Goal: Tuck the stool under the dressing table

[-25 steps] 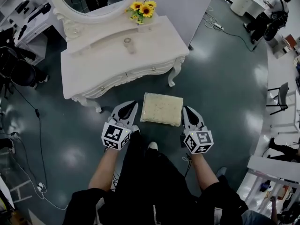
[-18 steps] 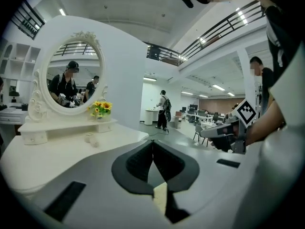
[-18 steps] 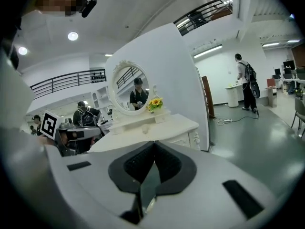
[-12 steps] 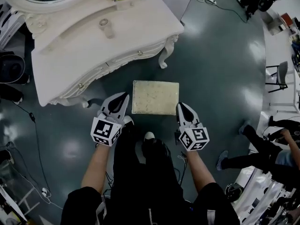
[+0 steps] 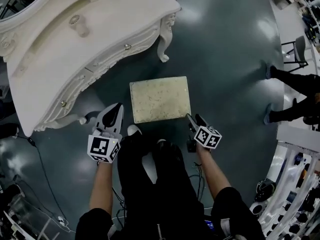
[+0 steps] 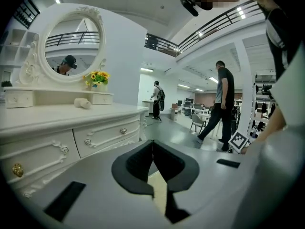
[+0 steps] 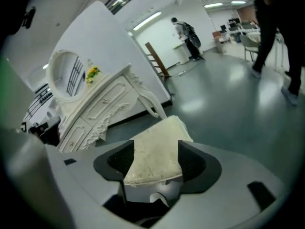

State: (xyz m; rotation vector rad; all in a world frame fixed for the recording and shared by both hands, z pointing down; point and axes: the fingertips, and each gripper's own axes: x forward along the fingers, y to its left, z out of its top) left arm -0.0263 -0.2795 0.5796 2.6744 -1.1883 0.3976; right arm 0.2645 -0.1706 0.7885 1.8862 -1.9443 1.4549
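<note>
The stool (image 5: 160, 99), a low square seat with a cream cushion, stands on the dark floor just in front of the white dressing table (image 5: 100, 24). My left gripper (image 5: 116, 108) hangs left of the stool's near corner, its tips meeting, nothing held. In the left gripper view a cream sliver of the stool (image 6: 158, 187) shows behind the left gripper (image 6: 152, 144). My right gripper (image 5: 192, 119) is at the stool's near right corner. Its jaws are opening, and the right gripper view shows the stool (image 7: 159, 128) between them, untouched by the right gripper (image 7: 156, 155).
The dressing table (image 6: 71, 123) carries an oval mirror (image 6: 71, 39), sunflowers (image 6: 96, 76) and a small jar (image 5: 80, 25); its carved leg (image 5: 164, 39) stands behind the stool. People's legs (image 5: 295, 79) and a chair (image 5: 300, 49) are at the right. A person (image 6: 221, 104) walks beyond.
Both grippers have sunk toward the floor beside the stool. The right gripper has rolled and its jaws have come apart. The stool has kept its place.
</note>
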